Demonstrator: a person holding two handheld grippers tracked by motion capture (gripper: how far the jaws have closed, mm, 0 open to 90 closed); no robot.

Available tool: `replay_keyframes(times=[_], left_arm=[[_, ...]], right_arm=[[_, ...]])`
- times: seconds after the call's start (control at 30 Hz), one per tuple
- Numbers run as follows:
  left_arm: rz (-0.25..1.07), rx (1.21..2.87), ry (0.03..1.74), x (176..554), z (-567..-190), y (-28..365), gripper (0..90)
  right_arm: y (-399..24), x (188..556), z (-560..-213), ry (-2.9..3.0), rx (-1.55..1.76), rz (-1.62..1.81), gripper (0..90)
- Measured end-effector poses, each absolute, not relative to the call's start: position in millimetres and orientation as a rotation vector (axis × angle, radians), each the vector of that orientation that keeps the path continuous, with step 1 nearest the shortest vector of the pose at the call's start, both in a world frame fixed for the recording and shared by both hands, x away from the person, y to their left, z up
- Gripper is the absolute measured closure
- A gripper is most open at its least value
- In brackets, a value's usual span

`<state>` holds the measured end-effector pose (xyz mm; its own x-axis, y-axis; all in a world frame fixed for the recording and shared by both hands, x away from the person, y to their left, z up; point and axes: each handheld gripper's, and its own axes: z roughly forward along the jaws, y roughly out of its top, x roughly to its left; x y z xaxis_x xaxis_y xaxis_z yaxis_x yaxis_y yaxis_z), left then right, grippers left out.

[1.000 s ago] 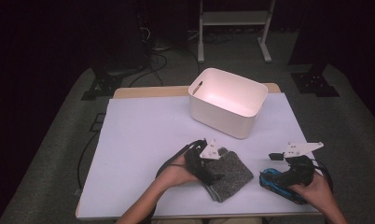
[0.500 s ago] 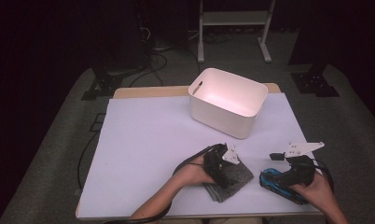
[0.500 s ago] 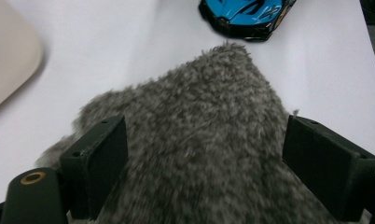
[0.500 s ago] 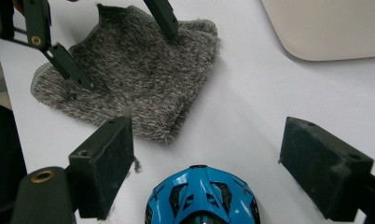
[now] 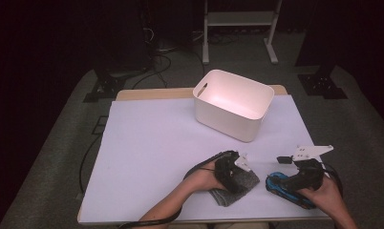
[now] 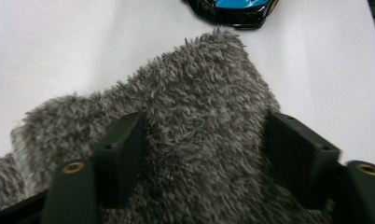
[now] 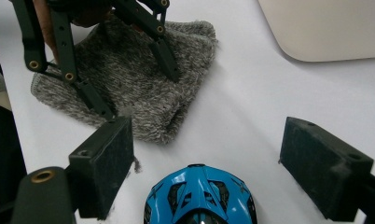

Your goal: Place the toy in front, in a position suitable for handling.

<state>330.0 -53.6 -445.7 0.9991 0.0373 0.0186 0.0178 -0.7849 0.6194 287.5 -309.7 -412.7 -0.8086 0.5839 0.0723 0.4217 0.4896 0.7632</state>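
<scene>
Two jaws of the left gripper stand over the grey fuzzy cloth, one at each flank of a raised fold; they have just been closing, with the cloth bunched between them, though whether the pads already press it I cannot tell. In the high view the cloth lies on the white counter at 6 o'clock from the cream bin. The right gripper holds its jaws wide and empty, the blue toy car just below the gap at 6 o'clock.
</scene>
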Motion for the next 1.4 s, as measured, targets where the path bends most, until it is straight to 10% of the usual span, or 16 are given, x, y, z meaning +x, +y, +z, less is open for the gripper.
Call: replay_keyframes(times=[0.57, 1.4], left_arm=[[0.051, 2.486, 0.06, 332.8, -440.8, -53.2, 77.3], [0.048, 2.154, 0.191, 348.2, -358.7, 81.2, 79.4]], right_arm=[[-305.7, 287.2, -412.7, 2.538, 0.851, 1.207, 16.2], [-308.6, 285.6, -408.6, 2.502, 0.854, 1.234, 16.2]])
